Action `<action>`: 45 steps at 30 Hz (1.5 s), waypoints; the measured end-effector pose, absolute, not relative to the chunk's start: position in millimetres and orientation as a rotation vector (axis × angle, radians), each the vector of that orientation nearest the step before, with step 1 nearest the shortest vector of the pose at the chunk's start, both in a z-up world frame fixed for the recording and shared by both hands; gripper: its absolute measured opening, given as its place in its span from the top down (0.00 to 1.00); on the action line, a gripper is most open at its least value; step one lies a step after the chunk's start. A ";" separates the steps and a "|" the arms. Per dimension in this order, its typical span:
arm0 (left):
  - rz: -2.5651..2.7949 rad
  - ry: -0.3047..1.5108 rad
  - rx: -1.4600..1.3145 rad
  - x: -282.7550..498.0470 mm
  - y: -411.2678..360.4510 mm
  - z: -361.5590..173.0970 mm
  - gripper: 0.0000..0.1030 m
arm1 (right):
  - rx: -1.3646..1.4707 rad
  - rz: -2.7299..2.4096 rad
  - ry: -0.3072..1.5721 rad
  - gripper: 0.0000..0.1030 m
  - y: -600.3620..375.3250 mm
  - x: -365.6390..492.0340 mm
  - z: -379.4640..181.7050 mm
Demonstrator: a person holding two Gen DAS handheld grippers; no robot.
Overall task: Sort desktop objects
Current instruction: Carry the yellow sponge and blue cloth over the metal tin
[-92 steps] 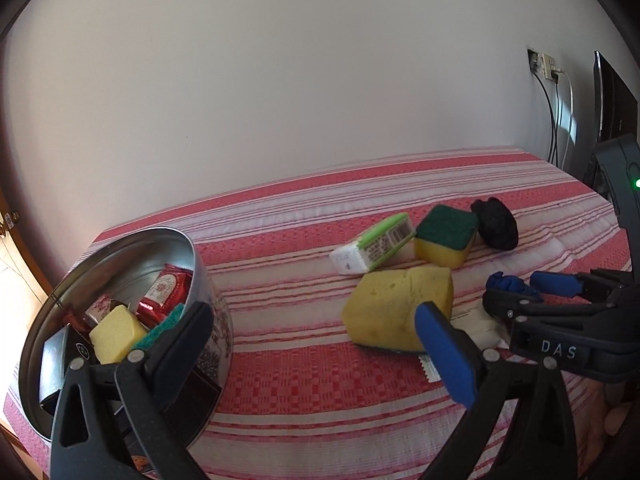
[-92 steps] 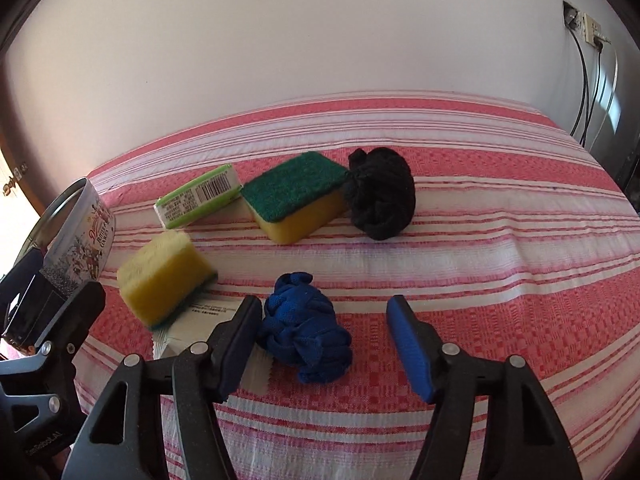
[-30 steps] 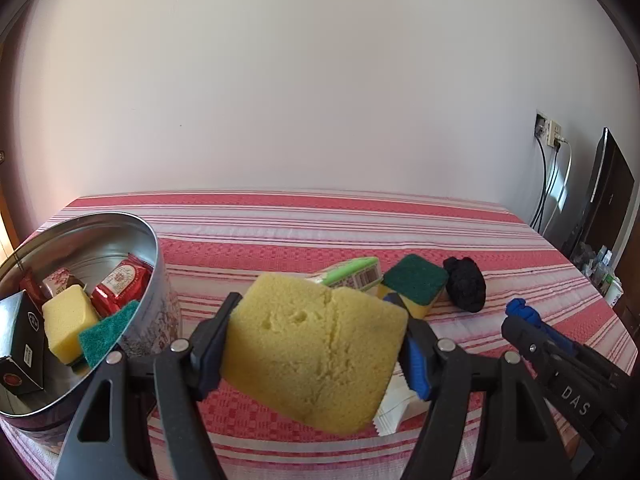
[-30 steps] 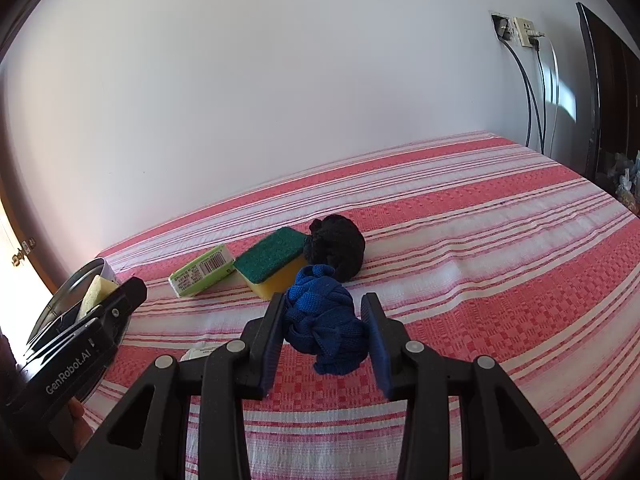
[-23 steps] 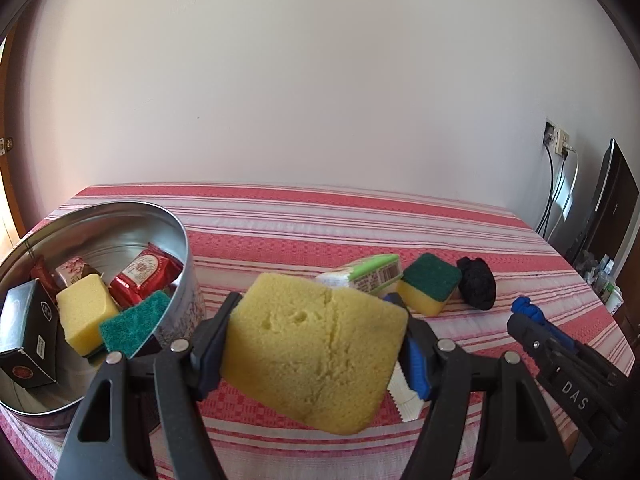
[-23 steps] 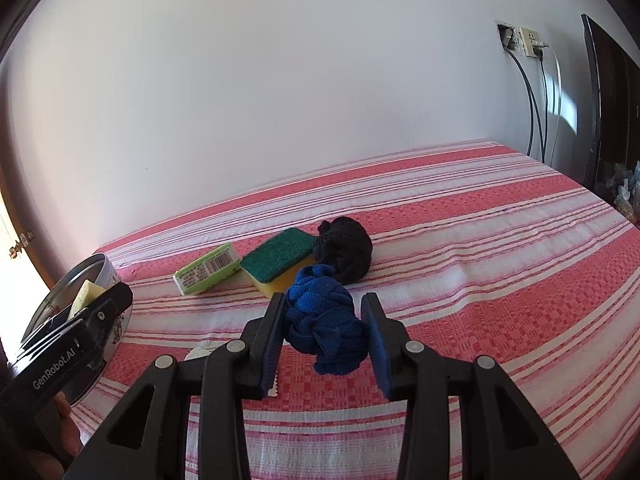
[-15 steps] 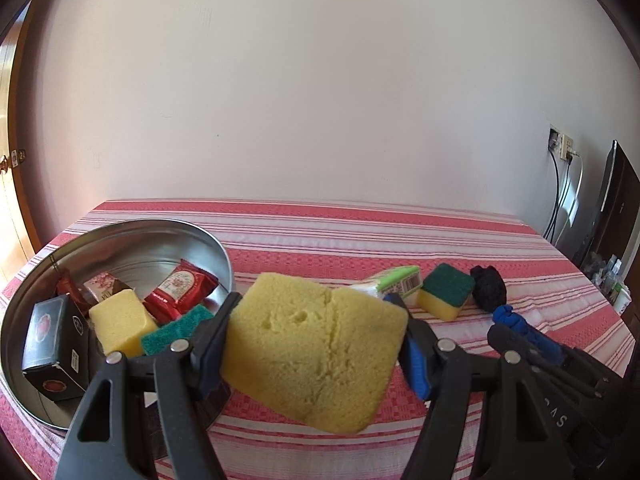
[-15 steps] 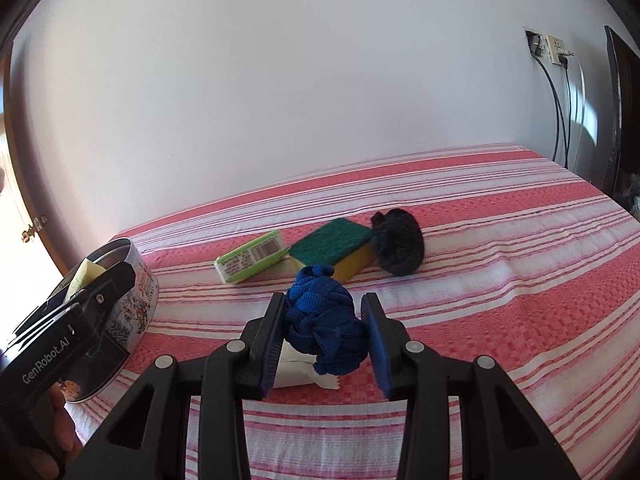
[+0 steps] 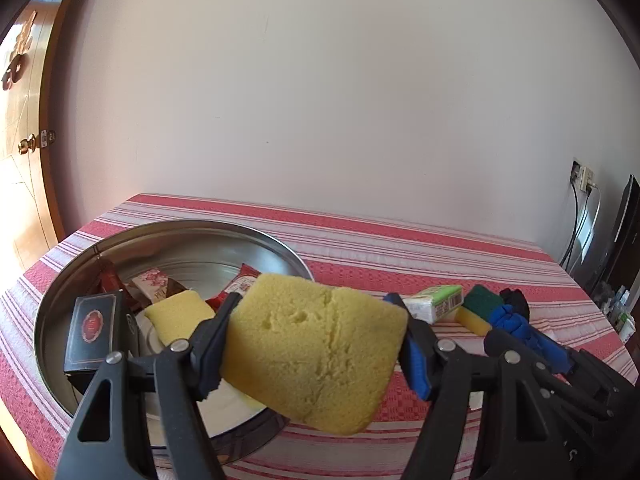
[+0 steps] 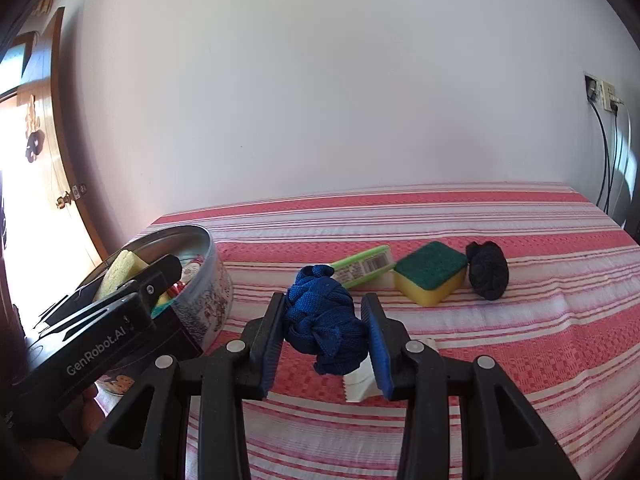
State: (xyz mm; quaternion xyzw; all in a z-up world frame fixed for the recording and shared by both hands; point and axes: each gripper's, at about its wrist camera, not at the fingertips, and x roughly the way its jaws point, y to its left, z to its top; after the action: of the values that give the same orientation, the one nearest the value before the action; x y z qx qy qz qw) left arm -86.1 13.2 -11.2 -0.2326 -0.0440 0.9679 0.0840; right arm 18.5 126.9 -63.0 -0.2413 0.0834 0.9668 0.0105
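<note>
My left gripper (image 9: 316,344) is shut on a large yellow sponge (image 9: 316,348) and holds it in the air at the right rim of the round metal tin (image 9: 192,228). The tin (image 10: 212,280) holds a yellow sponge (image 9: 180,318), a black box (image 9: 90,332) and red packets (image 9: 240,286). My right gripper (image 10: 324,332) is shut on a blue knotted cloth (image 10: 324,320) and holds it above the striped tablecloth, just right of the tin. The left gripper (image 10: 132,308) shows at the left of the right wrist view.
On the red-striped tablecloth (image 10: 520,340) lie a green-and-white packet (image 10: 364,266), a green-topped yellow sponge (image 10: 432,278), a black cloth ball (image 10: 488,270) and a white sachet (image 10: 360,384). A wall stands behind. A wooden door (image 9: 24,160) is at the left.
Both grippers have moved left towards the tin with their loads. The yellow sponge now hangs at the tin's rim. The blue cloth is closer to the tin.
</note>
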 end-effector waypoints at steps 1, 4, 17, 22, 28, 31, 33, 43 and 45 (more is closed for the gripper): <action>2.897 -0.138 -0.691 -85.9 8.9 -10.4 0.31 | -0.751 3.033 0.249 0.60 121.2 16.5 -61.4; 2.931 -0.152 -0.676 -84.6 -4.3 -8.7 0.31 | -0.732 3.080 0.208 0.60 104.4 13.7 -52.9; 3.077 -0.293 -0.708 -95.1 -73.2 -8.4 0.31 | -0.672 3.237 0.062 0.60 32.8 -14.8 -30.2; 3.117 -0.316 -0.726 -99.8 -90.6 -11.3 0.31 | -0.648 3.280 0.042 0.60 11.4 -30.5 -22.1; 3.150 -0.328 -0.742 -106.7 -104.3 -13.3 0.31 | -0.626 3.296 0.024 0.60 -2.3 -52.6 -19.4; 3.166 -0.322 -0.781 -111.0 -109.1 -17.8 0.31 | -0.608 3.293 -0.020 0.60 -14.1 -66.1 -17.9; 3.169 -0.338 -0.805 -113.8 -112.5 -20.6 0.31 | -0.604 3.291 -0.059 0.60 -23.3 -77.8 -17.0; 3.177 -0.296 -0.882 -121.9 -112.9 -27.0 0.31 | -0.734 3.300 -0.143 0.60 -52.4 -125.8 -26.9; 3.179 -0.289 -0.887 -121.8 -111.6 -27.5 0.31 | -0.754 3.303 -0.113 0.60 -52.5 -131.7 -30.4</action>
State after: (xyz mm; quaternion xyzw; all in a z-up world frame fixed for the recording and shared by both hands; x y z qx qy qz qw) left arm -121.8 -111.6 -27.5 -0.2668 -0.0871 0.9560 -0.0854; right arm -131.7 -52.5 -30.4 -0.2208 -0.0330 0.9669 -0.1237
